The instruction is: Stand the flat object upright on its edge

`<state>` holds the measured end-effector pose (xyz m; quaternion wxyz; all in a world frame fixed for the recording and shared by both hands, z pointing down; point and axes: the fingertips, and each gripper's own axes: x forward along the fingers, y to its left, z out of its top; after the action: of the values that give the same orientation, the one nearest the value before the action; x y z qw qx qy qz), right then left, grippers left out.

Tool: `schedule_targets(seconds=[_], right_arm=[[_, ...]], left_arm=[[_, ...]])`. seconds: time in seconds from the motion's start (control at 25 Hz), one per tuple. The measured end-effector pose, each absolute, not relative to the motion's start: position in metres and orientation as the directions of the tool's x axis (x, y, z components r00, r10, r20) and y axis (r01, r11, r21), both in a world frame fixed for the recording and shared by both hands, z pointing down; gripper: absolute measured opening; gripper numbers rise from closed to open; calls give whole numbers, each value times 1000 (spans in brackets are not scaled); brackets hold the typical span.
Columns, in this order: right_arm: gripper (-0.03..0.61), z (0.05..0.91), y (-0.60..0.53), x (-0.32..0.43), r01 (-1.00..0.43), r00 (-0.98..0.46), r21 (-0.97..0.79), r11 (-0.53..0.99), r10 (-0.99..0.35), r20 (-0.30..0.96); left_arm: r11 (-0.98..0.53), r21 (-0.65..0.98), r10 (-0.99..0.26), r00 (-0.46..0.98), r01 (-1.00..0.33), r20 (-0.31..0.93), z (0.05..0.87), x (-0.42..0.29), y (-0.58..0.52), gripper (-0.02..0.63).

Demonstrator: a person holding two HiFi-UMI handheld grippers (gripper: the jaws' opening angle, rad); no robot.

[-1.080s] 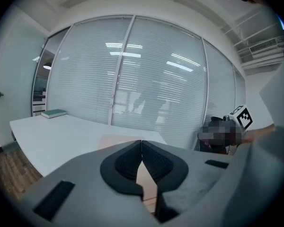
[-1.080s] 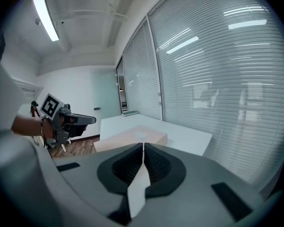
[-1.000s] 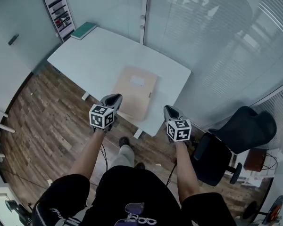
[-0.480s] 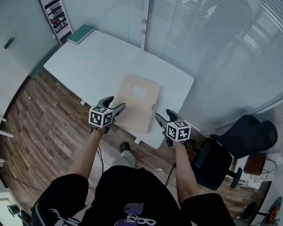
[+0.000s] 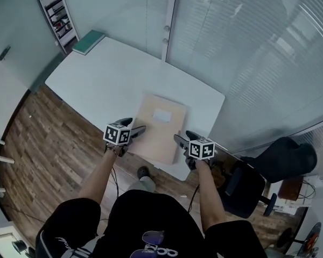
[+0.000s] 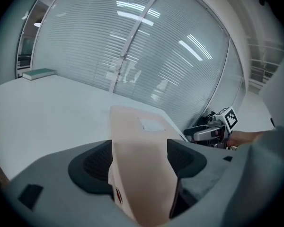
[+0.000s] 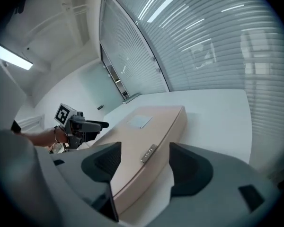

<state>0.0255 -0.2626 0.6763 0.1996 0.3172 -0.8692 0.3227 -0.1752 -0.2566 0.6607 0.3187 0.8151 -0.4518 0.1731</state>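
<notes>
A flat tan box [image 5: 160, 123] with a white label lies flat on the white table [image 5: 107, 74], by its near edge. My left gripper [image 5: 133, 126] is at the box's near left corner and my right gripper [image 5: 186, 138] at its near right corner. Both have just been opening their jaws and stand open. In the left gripper view the box [image 6: 135, 126] runs away from between the open jaws of that gripper [image 6: 140, 151]. The right gripper view shows the box's side and clasp [image 7: 148, 152] between the spread jaws of the right gripper [image 7: 144, 161]. Neither pair of pads visibly presses on the box.
A green book [image 5: 88, 42] lies at the table's far left corner. A glass wall with blinds [image 5: 247, 52] runs behind the table. A black chair [image 5: 269, 165] stands on the right, a shelf [image 5: 51, 9] at the far left, and wooden floor [image 5: 48, 144] lies below.
Both grippers have moved forward and down to the box's near corners. Their jaws went from shut to wide open.
</notes>
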Motion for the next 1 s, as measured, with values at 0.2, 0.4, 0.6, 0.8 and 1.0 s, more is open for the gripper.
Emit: schedule_targets(seconds=[0.2,0.4,0.6,0.8,1.0], right_arm=[[310,698,-270,21,-678,-726,-499,539,-386,570],[310,710,-273,12,-672,-732,-535,511,-351,584],[309,712,-272,4,-657,-747,-559,506,-339,572],[309,713,-273,4,-661,-744,-557,503,-342,575],[308,711,-271,4,-660,-743,-555,506,-333,580]], left_arm=[[-394,432,-551,585,-811,596,678,-176,-270,345],[-407,483,-479,632,-775,609,692,-173,-273,345],[-429,473,-450,636,-769,627,699,-172,-272,345],[-439,464,-433,633,-770,641,701,-172,-274,345],[-436,458,-433,627,-775,648,698,-172,-274,345]])
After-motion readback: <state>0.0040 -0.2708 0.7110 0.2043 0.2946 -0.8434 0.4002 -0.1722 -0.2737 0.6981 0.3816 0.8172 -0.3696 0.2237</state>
